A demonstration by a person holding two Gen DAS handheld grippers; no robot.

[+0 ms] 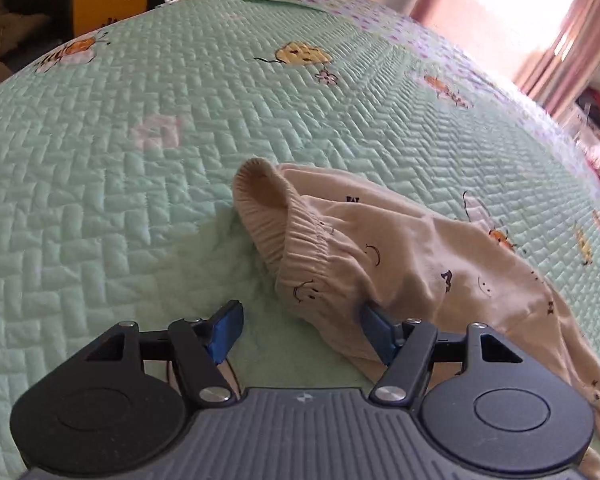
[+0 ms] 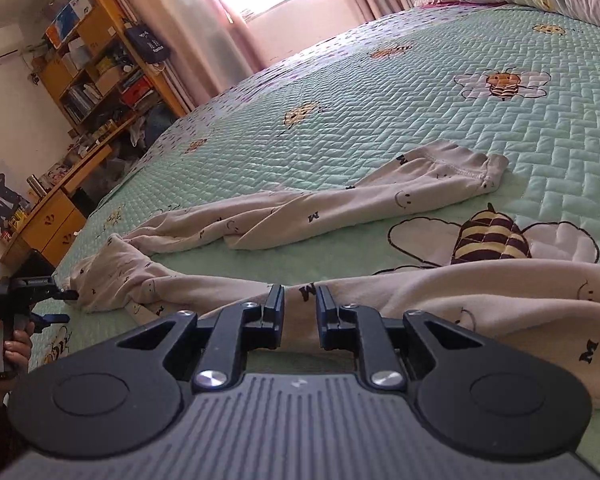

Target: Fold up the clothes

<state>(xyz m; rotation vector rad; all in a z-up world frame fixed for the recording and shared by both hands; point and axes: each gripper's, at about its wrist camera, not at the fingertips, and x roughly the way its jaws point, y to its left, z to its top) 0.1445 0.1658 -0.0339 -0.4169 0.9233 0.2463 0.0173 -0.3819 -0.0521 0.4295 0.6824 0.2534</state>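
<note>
Between the right gripper's (image 2: 298,304) narrowly parted fingers lies cream smiley-print cotton trousers (image 2: 284,216); left gripper (image 1: 300,322) spread wide, waistband (image 1: 292,232) just ahead.

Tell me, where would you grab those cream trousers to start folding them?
Probably by the elastic waistband of the cream trousers, coming in low from its open end. Its thick gathered rim stands up off the green quilt, giving the left gripper an edge to pinch.

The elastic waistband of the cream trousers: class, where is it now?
In the left wrist view, the waistband lies mid-frame on the green quilt, just ahead of the open left gripper.
</note>
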